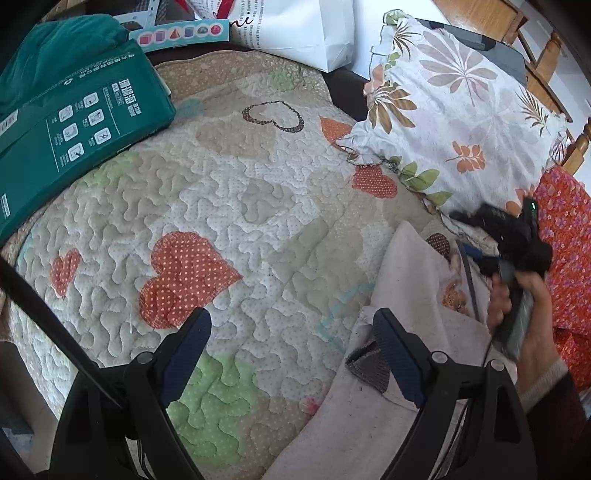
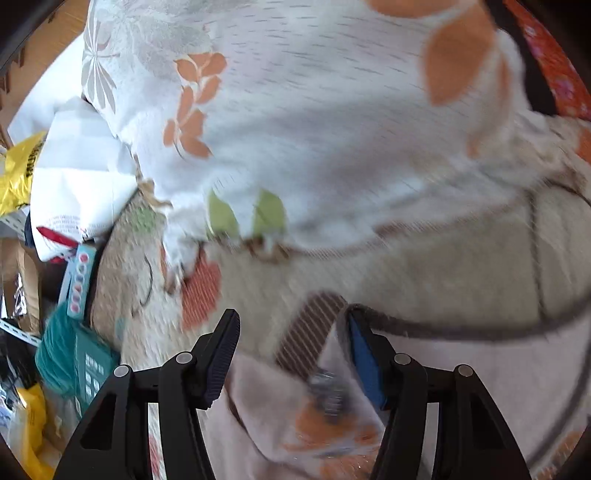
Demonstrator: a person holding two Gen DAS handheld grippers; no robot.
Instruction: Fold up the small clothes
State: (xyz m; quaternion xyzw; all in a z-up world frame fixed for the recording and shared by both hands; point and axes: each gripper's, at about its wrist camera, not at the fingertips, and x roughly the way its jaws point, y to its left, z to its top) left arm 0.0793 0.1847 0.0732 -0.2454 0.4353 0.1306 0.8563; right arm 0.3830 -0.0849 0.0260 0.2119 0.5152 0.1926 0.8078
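The pale pink garment (image 1: 399, 295) lies on the quilt (image 1: 229, 206) at the lower right of my left view, spread out from under my left gripper's right-hand finger toward the pillow. A dark grey trimmed corner of it (image 1: 369, 363) sits just beside that finger's pad, and I cannot tell whether they touch. My left gripper (image 1: 291, 332) stands wide open with only bare quilt between its fingers, so it holds nothing. In my right view the same garment (image 2: 277, 406) lies directly below and between the fingers of my right gripper (image 2: 291, 350), its dark edging (image 2: 461, 332) running off from the tip of the right-hand finger; the jaws stand well apart and the pads press on nothing, though the blur hides finer detail. An orange print (image 2: 325, 424) shows on the cloth between the fingers. My right hand (image 1: 517, 306) holding its gripper appears at the right of the left view, over the garment's far side. Beyond lies the leaf-patterned pillow (image 1: 454, 110), a red flowered cloth (image 1: 565, 251) to its right, and a green package (image 1: 74, 122) and white bag (image 1: 314, 33) across the quilt.
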